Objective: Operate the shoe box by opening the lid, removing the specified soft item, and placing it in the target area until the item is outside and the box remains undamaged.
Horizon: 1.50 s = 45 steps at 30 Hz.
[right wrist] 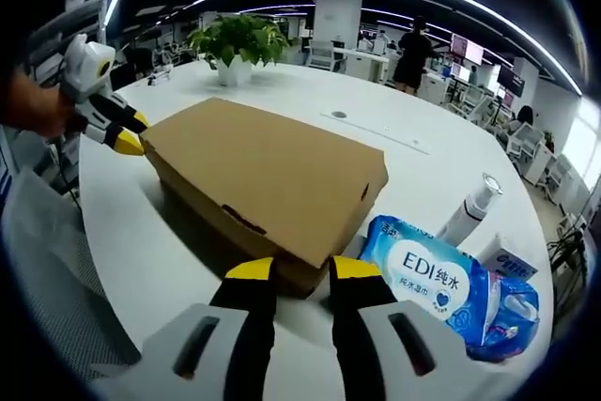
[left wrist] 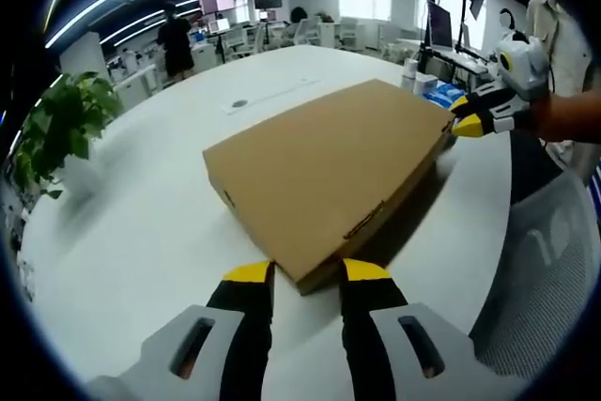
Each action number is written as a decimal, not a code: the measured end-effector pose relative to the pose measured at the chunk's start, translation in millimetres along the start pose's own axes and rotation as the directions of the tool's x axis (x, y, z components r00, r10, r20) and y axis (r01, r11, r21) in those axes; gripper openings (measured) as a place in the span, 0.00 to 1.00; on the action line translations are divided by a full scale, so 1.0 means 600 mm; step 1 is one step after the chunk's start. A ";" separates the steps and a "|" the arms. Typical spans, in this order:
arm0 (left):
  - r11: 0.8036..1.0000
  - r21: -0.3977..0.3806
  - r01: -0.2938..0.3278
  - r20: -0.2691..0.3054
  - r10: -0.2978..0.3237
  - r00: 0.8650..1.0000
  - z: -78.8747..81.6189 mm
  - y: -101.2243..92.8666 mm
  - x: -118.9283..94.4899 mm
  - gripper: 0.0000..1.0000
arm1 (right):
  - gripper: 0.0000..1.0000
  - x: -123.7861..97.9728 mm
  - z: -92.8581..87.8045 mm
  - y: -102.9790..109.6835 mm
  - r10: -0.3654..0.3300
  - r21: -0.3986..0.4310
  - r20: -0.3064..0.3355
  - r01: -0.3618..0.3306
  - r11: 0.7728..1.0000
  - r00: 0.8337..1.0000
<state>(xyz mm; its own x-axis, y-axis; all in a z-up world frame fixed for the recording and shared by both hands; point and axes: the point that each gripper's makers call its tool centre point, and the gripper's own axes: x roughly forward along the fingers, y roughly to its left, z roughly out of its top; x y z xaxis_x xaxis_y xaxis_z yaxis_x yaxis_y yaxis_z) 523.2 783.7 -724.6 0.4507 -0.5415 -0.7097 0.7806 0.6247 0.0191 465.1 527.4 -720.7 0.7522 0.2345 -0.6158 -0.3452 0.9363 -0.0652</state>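
Observation:
A closed brown cardboard shoe box [left wrist: 329, 171] lies flat on the white table [left wrist: 150, 232]. Its near corner sits between the yellow-tipped jaws of my left gripper [left wrist: 307, 274], which press on the corner's two sides. My right gripper [left wrist: 472, 117] reaches in from the right and holds the opposite far corner. In the right gripper view the box [right wrist: 268, 171] shows the same way: my right gripper [right wrist: 302, 271] is closed on the near corner, and the left gripper [right wrist: 125, 134] meets the far left corner. The lid is down and the contents are hidden.
A blue wet-wipe pack [right wrist: 424, 279], a second blue pack [right wrist: 512, 312] and a white bottle [right wrist: 474, 202] lie right of the box. A potted plant [right wrist: 235, 42] stands at the table's far side. A mesh chair [left wrist: 554, 269] is beside the table. People stand among desks behind.

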 end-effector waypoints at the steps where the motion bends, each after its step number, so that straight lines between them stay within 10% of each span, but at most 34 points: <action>1: 1.000 -0.001 0.000 0.000 0.000 1.000 0.000 0.000 0.001 0.26 | 0.20 0.000 0.000 0.000 0.000 0.001 0.001 0.000 1.000 1.000; 25: 1.000 -0.013 0.027 0.111 -0.025 0.994 0.027 -0.052 -0.080 0.71 | 0.63 -0.132 -0.031 -0.016 -0.180 0.110 0.012 0.178 0.978 0.984; 45: 0.994 0.038 0.104 0.205 -0.109 0.973 0.028 -0.086 -0.163 0.87 | 0.84 -0.287 -0.026 0.027 -0.406 0.181 0.027 0.395 0.900 0.913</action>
<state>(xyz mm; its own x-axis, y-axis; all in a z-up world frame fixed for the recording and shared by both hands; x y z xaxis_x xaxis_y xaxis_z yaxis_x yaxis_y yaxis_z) 445.8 794.9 -644.5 0.4416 -0.7104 -0.5480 0.8392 0.5431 -0.0276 321.2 498.4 -627.9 0.8422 -0.1594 -0.5151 0.0882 0.9832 -0.1601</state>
